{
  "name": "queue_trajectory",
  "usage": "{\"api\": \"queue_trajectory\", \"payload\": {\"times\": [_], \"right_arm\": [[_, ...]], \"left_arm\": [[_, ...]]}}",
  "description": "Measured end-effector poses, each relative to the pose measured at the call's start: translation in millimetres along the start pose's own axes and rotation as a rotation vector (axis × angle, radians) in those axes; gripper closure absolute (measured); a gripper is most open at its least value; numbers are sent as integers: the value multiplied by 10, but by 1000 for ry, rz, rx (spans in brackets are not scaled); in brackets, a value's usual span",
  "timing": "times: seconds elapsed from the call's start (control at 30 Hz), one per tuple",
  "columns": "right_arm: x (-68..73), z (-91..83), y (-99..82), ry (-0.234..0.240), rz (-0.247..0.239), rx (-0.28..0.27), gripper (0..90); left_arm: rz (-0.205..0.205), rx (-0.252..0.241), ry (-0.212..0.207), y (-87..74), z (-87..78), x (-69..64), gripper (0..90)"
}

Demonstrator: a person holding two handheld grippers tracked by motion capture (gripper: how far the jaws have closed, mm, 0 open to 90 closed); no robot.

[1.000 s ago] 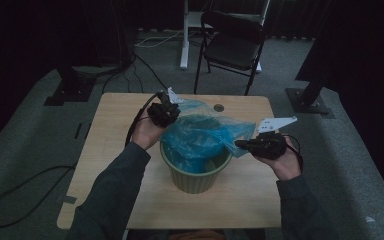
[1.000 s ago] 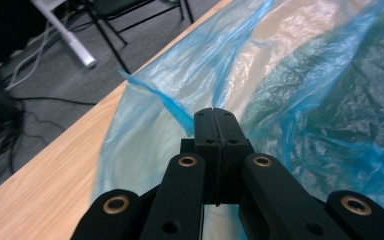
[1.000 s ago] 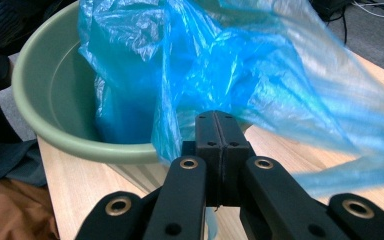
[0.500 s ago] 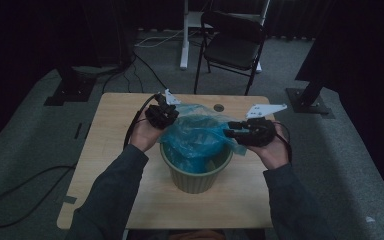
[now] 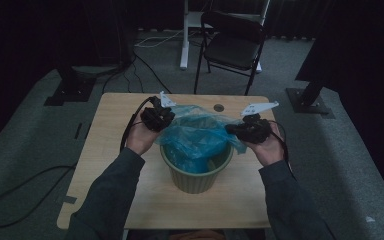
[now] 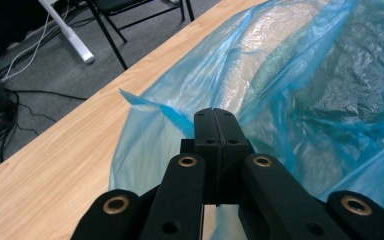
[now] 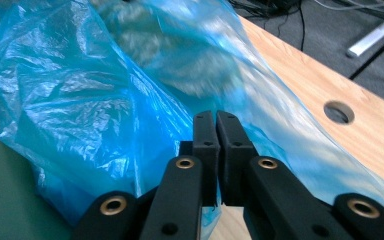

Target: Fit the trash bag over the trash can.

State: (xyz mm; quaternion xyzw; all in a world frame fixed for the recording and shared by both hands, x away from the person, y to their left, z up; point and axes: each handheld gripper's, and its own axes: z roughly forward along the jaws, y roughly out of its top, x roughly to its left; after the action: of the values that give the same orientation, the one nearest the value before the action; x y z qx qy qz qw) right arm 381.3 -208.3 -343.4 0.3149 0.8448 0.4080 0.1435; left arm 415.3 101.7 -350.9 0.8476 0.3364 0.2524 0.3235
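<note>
A blue plastic bag (image 5: 195, 132) sits in a green ribbed pot (image 5: 195, 177) at the middle of the wooden table (image 5: 115, 130). Its mouth is stretched between both grippers above the pot. My left gripper (image 5: 166, 119) is shut on the bag's left edge; in the left gripper view its jaws (image 6: 215, 117) meet over the blue film (image 6: 305, 75). My right gripper (image 5: 231, 130) holds the right edge. Its jaws (image 7: 215, 120) have just closed, and the bag (image 7: 80, 100) is pinched between them. The pot's wall (image 7: 0, 200) lies at the lower left of that view.
A round hole (image 5: 218, 107) is cut in the table behind the bag. A black folding chair (image 5: 235, 45) and a white stand leg (image 5: 184, 50) are on the floor beyond the table's far edge. Cables trail on the floor at the left.
My right gripper has moved away from me and slightly left, from beside the pot's rim to the bag's far right edge. The bag's mouth is spread wider. The left gripper has stayed put.
</note>
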Motion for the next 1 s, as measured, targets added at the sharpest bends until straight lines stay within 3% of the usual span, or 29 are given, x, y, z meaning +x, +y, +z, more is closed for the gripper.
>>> {"api": "queue_trajectory", "payload": {"times": [0.27,0.53,0.73,0.83,1.0], "right_arm": [[-74,-163,-236,-4,57,14,895],[-89,-283,-461,40,94,24,894],[-63,-332,-546,109,99,22,894],[-40,-337,-568,161,91,31,894],[5,-314,-561,185,68,46,894]], "left_arm": [[-33,27,11,-183,-18,101,898],[-83,38,18,-428,-119,237,897],[-111,49,26,-596,-217,311,897],[-124,47,11,-673,-261,329,897],[-134,40,-30,-760,-278,256,896]]}}
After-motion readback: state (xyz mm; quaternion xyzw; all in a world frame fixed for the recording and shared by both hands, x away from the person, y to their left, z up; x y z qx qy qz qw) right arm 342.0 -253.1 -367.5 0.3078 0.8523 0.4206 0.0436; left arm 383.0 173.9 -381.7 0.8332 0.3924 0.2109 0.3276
